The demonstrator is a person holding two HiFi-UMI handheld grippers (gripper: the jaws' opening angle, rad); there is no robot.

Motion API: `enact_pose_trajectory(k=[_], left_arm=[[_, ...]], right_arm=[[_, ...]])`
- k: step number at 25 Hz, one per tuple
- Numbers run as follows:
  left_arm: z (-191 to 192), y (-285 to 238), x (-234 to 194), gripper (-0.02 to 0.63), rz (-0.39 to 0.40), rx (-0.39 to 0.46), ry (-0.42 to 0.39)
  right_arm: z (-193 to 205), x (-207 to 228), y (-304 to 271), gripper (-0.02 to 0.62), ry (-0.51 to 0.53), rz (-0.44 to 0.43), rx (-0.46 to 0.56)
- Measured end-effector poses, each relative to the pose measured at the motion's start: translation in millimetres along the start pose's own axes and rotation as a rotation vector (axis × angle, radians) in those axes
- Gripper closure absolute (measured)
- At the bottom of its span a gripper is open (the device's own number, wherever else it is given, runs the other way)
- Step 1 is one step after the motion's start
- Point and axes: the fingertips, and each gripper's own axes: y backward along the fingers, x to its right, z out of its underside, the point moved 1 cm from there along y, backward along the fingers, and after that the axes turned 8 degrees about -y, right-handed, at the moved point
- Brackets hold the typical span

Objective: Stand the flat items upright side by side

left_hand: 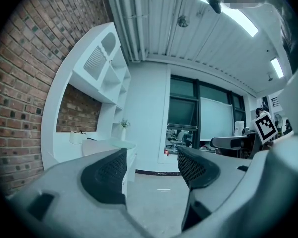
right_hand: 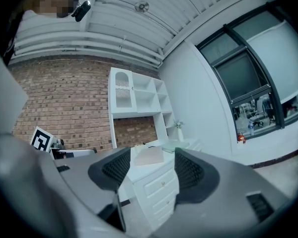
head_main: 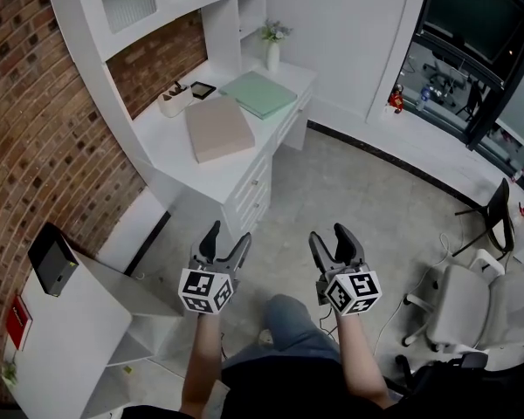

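Two grippers: left gripper [head_main: 227,238], right gripper [head_main: 330,236], jaws apart, nothing between.
Desk [head_main: 173,142]: beige folder [head_main: 218,127] and green folder [head_main: 258,93] lying flat.

A brick wall [head_main: 35,129] fills the left of the head view, and against it at upper centre stands a white desk [head_main: 214,180] under shelves [head_main: 157,7]. Grey floor [head_main: 358,199] runs right to dark windows [head_main: 472,16] — office chair [head_main: 463,308] lower right.
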Motion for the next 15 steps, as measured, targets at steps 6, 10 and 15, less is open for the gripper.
enact_pose_trajectory(k=[6,10,15], left_arm=[[-8.6,-18.9,-19.3,0.313,-0.007,0.015,-0.007],[-12.9,-34.8,-40.6,0.313,-0.032,0.022,-0.014],[-9.3,-63.4,-66.4,0.313,-0.062,0.018,-0.017]], right_arm=[[-13.9,5.5,-25.2,0.337,0.009,0.006,0.027],[-17.5,12.0,-50.8,0.337,0.000,0.001,0.034],[-22.3,25.8,-92.0,0.337,0.000,-0.014,0.044]])
